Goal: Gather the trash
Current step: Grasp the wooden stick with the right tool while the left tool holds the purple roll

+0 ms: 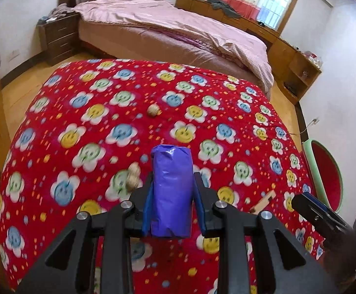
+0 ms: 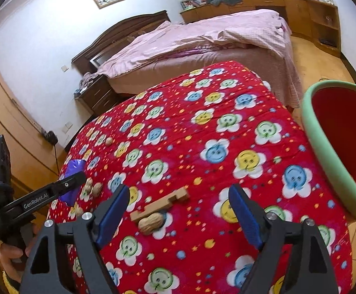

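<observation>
My left gripper is shut on an upright purple wrapped roll, held above the red flower-print blanket. A peanut lies just left of its fingers, and a walnut lies farther off. My right gripper stands open and wide above the blanket, with nothing pressed by its blue pads. Between and just beyond its fingers lie a notched wooden piece and a peanut. More nuts lie at the left, near the purple roll.
A red bin with a green rim stands at the blanket's right edge. Behind it all is a bed with a pink cover, a dark nightstand and wooden cabinets. A hand grips the left gripper's handle.
</observation>
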The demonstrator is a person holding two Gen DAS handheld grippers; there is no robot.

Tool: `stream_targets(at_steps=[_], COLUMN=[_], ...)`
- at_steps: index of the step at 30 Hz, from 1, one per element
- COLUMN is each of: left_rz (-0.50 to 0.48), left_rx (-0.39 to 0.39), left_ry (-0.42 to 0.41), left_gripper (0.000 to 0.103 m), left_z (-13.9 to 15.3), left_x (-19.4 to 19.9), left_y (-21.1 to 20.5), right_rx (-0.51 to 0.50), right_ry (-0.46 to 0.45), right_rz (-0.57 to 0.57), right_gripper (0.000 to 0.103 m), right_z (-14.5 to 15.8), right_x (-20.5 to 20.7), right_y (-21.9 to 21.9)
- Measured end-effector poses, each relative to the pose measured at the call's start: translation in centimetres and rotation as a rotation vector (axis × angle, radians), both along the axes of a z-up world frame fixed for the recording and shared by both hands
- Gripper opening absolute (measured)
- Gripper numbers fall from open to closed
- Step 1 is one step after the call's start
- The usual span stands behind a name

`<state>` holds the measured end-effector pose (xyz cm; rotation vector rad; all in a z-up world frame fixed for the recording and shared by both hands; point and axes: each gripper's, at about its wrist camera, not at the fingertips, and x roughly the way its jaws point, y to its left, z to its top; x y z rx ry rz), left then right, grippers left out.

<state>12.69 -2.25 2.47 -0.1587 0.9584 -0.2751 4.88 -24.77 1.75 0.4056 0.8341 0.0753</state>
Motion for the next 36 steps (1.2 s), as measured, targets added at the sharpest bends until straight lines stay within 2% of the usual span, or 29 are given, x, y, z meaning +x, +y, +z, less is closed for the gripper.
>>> stream_targets(at_steps=[9,12,17,19,29,32,35,36], left_rz=[0.044,0.053,0.061,0.062,0.056,0.058,0.058,0.058], left_rx=[0.009,0.011,0.012,0.011,0.005,0.006,0.006,0.005], left_ry=[-0.004,0.001,0.003,0.004,0.005,0.005,0.005,0.005], left_gripper=[0.029,0.029,0.029,0.029,0.029,0.029,0.029,0.029], left_z=[-0.5,-0.8,-1.3,-1.4,-1.6,-1.5,-1.6,-1.6], left_x=[-2.0,-2.4,-3.0,-3.1,-3.3,-3.3,-3.3,-3.3], left_y=[1.9,2.3,2.6,2.7,2.5,2.5,2.5,2.5], right_rx=[-0.045,-0.065,-0.118,-0.136,-0.267,-0.283,-0.319,-0.330], right_ry=[0.019,0.033,0.042,0.038,0.069,0.097,0.099,0.097], right_rz=[0.047,0.073,0.094,0.111,0.223,0.233,0.230,0.234], right_gripper=[0.086,0.093,0.098,0.103,0.103,0.100,0.087,0.079], right_z=[-0.9,-1.3,-1.7,-1.7,-2.5,-3.1,-3.3,-3.2], right_x=[-0.1,0.3,0.5,0.7,2.2,2.8,2.9,2.9], right_y=[1.9,2.4,3.0,3.3,5.3,5.5,5.6,5.7])
